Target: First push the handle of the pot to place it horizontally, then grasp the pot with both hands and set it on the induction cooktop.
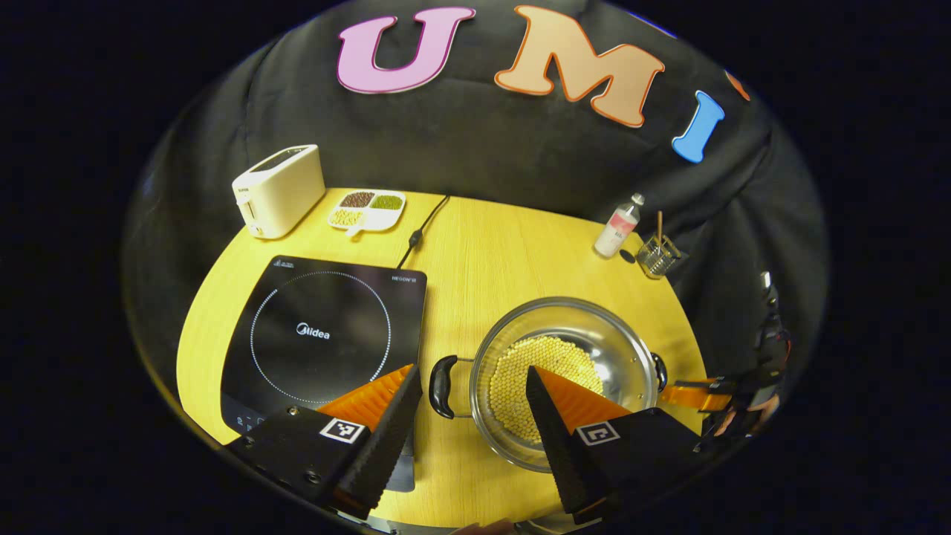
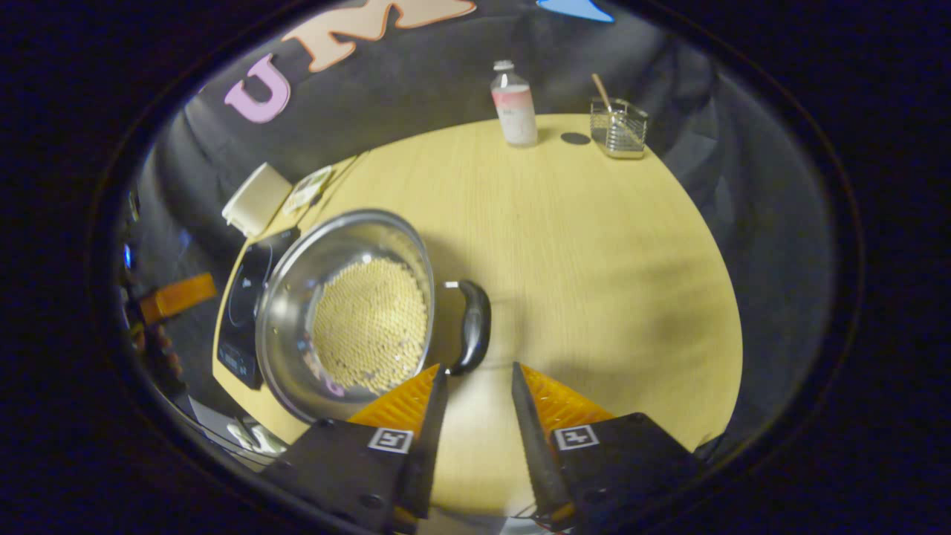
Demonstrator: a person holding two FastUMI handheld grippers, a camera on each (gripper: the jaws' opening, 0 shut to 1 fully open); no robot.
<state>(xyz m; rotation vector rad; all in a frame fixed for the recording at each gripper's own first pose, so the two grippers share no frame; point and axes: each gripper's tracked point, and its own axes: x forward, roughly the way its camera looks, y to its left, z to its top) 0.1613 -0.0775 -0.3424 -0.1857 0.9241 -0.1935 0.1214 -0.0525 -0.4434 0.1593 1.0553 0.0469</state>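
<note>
In the left gripper view, the left gripper (image 1: 468, 379) is held with its fingers apart, the pot's near handle (image 1: 441, 386) seen in the gap between them. In the right gripper view, the right gripper (image 2: 475, 375) is likewise spread, the other handle (image 2: 472, 327) just ahead. The pot (image 1: 568, 375) is seen resting on the tabletop (image 1: 505, 253), beside the induction cooktop (image 1: 327, 338). A toaster (image 1: 278, 189) is placed farther back.

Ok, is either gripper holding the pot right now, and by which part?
Nothing is held. The left hand-held gripper is open around the pot's left handle; the right hand-held gripper is open just short of the other handle.
</note>
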